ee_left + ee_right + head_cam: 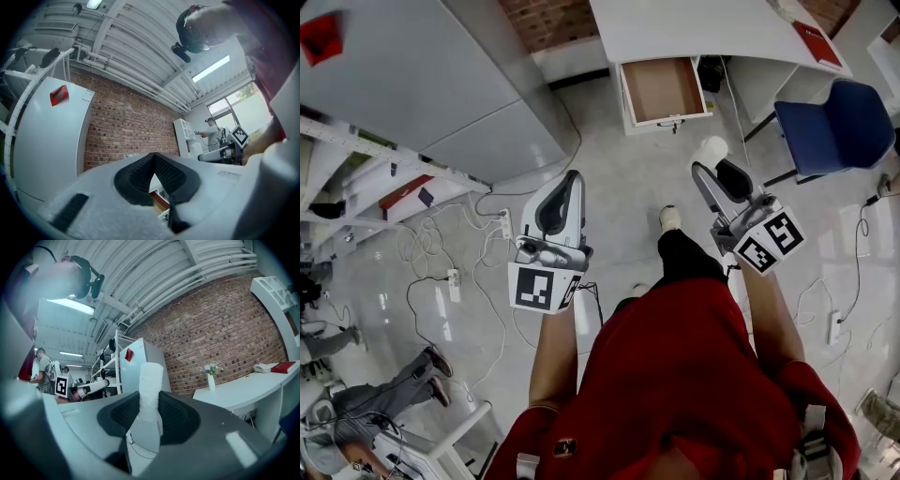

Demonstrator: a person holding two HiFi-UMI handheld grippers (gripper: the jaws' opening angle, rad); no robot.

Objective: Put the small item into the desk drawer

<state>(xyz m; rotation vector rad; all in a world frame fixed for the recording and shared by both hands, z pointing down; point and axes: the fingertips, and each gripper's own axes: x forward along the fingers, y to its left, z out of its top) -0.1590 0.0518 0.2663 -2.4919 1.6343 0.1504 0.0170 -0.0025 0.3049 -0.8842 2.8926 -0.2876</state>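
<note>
My right gripper (717, 172) is shut on a small white cylindrical item (710, 150), which sticks out past the jaw tips. In the right gripper view the item (151, 380) stands upright between the dark pads (176, 416). An open wooden drawer (661, 89) juts from under the white desk (694, 28), ahead of the item and slightly to its left, and looks empty. My left gripper (573, 176) is held beside it at the left, shut with nothing in it. In the left gripper view its tips (154, 157) meet.
A blue chair (834, 127) stands right of the drawer. A red book (818, 42) lies on the desk. A large white cabinet (441, 84) and a rack are at the left. Cables and a power strip (504, 223) lie on the floor. A person's legs (384, 403) show bottom left.
</note>
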